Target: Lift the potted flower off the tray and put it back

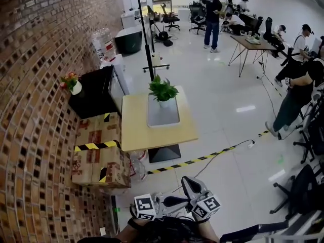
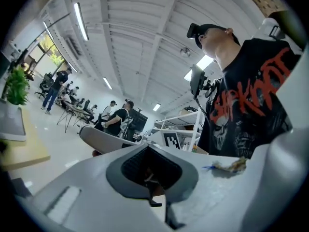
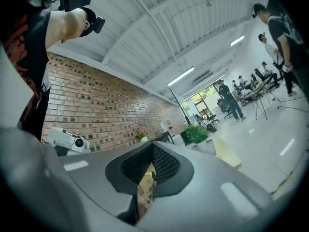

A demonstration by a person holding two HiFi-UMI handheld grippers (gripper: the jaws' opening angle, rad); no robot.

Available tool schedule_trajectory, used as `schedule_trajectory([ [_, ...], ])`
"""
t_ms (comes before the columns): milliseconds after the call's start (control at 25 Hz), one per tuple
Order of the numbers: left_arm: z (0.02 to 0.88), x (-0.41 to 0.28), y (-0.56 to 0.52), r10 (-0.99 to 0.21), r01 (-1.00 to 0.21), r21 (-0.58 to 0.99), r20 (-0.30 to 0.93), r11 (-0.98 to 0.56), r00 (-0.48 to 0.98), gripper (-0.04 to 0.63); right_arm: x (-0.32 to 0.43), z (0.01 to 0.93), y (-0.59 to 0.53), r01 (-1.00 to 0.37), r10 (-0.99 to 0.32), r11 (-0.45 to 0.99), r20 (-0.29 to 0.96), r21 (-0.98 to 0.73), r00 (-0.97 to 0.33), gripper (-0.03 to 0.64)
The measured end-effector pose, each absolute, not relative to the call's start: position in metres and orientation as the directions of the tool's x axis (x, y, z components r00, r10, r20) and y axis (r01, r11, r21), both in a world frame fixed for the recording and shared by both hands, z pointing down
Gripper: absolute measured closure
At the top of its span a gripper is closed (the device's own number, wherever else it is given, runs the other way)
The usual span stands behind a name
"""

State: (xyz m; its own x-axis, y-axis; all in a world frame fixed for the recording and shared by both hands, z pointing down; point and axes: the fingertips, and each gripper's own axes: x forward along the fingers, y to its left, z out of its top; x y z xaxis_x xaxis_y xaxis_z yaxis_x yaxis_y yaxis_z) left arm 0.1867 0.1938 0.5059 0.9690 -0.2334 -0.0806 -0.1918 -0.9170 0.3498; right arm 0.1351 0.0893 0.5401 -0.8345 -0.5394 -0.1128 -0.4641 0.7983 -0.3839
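The potted flower (image 1: 162, 91), leafy green in a white pot, stands on the far end of the grey tray (image 1: 163, 116) on a light wooden table (image 1: 136, 130), well away from me. Both grippers are held low by my body at the bottom of the head view. The left gripper (image 1: 174, 202) and the right gripper (image 1: 191, 185) are both shut and hold nothing. In the left gripper view the flower (image 2: 16, 87) shows at the far left edge, past the shut left gripper (image 2: 150, 172). In the right gripper view the flower (image 3: 196, 133) stands small beyond the shut right gripper (image 3: 150, 170).
Cardboard boxes (image 1: 98, 151) with hazard tape and a black cabinet (image 1: 93, 92) bearing a small flower pot (image 1: 72, 83) line the brick wall. Striped tape (image 1: 202, 158) crosses the floor. A stand (image 1: 149, 39) rises behind the table; a person (image 1: 298, 92) and chairs (image 1: 298, 186) are at right.
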Motion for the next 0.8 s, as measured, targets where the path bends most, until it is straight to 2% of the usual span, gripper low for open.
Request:
schedule_trajectory([
  [160, 0.5, 0.184, 0.211, -0.255, -0.219, 0.317, -0.077, -0.923, 0.964, 0.601, 0.153, 0.531, 0.116, -0.527, -0.586, 0.778, -0.094, -0.341, -0.805, 0.617],
  [280, 0.485, 0.175, 0.225, -0.208, -0.179, 0.26, -0.088, -0.949, 0.974, 0.601, 0.158, 0.51, 0.129, -0.571, -0.623, 0.766, -0.125, -0.297, -0.772, 0.617],
  [360, 0.475, 0.162, 0.228, -0.213, -0.194, 0.206, -0.075, -0.959, 0.974, 0.601, 0.151, 0.498, 0.133, -0.586, -0.632, 0.764, -0.131, -0.27, -0.764, 0.617],
  [400, 0.47, 0.151, 0.226, -0.255, -0.24, 0.184, -0.066, -0.953, 0.965, 0.601, 0.145, 0.493, 0.138, -0.587, -0.63, 0.768, -0.13, -0.257, -0.766, 0.617],
  [560, 0.472, 0.089, 0.209, -0.552, -0.543, 0.188, 0.006, -0.818, 0.834, 0.601, 0.118, 0.487, 0.16, -0.561, -0.587, 0.801, -0.087, -0.209, -0.805, 0.617],
  [680, 0.464, 0.06, 0.217, -0.633, -0.612, 0.247, -0.007, -0.751, 0.774, 0.601, 0.095, 0.477, 0.177, -0.527, -0.549, 0.825, -0.07, -0.204, -0.833, 0.617],
  [800, 0.471, 0.049, 0.224, -0.67, -0.65, 0.238, -0.002, -0.722, 0.743, 0.601, 0.082, 0.471, 0.187, -0.496, -0.515, 0.846, -0.06, -0.194, -0.855, 0.617],
])
